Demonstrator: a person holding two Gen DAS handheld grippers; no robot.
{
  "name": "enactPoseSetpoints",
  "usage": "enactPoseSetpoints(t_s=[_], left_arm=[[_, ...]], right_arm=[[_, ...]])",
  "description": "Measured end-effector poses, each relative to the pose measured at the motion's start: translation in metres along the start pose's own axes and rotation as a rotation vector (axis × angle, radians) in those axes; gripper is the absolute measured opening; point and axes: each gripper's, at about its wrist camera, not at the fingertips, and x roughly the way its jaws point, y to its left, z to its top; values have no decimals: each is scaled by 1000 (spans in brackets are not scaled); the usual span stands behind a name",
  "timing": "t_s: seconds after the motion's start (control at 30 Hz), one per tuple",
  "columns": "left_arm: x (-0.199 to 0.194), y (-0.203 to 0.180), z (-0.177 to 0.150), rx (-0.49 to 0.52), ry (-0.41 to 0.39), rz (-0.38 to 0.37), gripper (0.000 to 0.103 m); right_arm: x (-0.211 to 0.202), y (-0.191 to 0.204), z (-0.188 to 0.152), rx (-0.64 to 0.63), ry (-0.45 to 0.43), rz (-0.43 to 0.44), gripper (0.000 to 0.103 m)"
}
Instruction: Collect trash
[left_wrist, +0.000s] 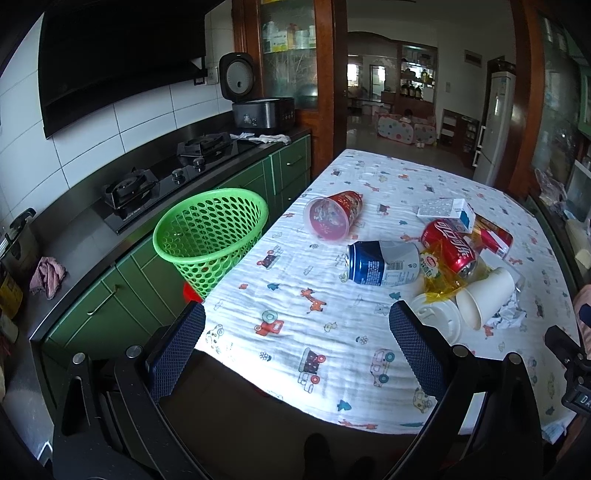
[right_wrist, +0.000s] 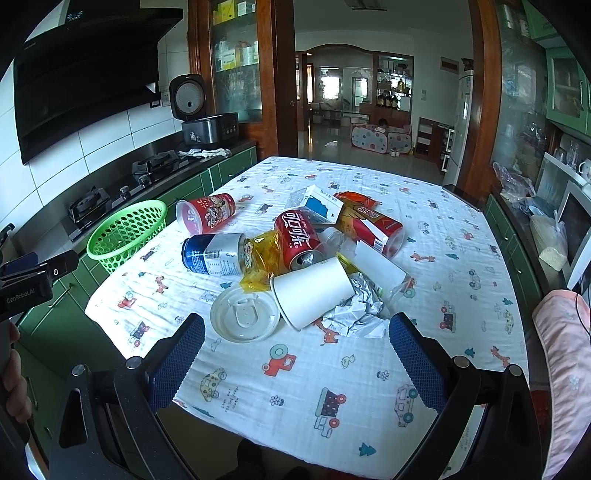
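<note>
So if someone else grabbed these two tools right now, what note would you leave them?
Left hand-held gripper: open, empty, above the near table edge.
Right hand-held gripper: open, empty, facing the trash pile.
Green basket stands at the table's left side, looks empty.
On the table: red cup, blue can, red can, paper cup, lid, crumpled paper, boxes.
Nothing collected yet; everything remains.

tablecloth (right_wrist: 424, 236): soft woven cloth, matt, crinkled, cartoon print
basket (left_wrist: 210, 229): green plastic, perforated, slight sheen
red can (right_wrist: 297, 236): metal, glossy
blue/silver can (right_wrist: 212, 254): metal, satin sheen, dented
white cup (right_wrist: 314, 291): paper, matt, smooth
lid (right_wrist: 243, 314): white plastic, semi-matt
yellow wrapper (right_wrist: 260, 266): thin plastic film, shiny, see-thru
crumpled sheet (right_wrist: 354, 310): paper, matt, creased
finger pads (right_wrist: 177, 363): blue, rough knurled texture, looked rubbery
door frame (left_wrist: 327, 74): wood, varnished gloss
</note>
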Motion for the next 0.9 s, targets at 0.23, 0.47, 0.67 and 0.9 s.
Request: enactPoseSetpoints(t_s=[0.23,0.47,0.67,0.9], left_arm=[[3,-1,0,-1,3,-5,98],[14,-5,5,7,6,-17,98],[22,-4,7,9,19,-33,97],[35,-7,10,44,20,-63,96]], right_arm=[[5,2,3,-8,4,3,97],[15,1,9,-22,10,9,97],[24,-1,15,-31,19,19,96],[44,-8,25,-65,47,43,95]])
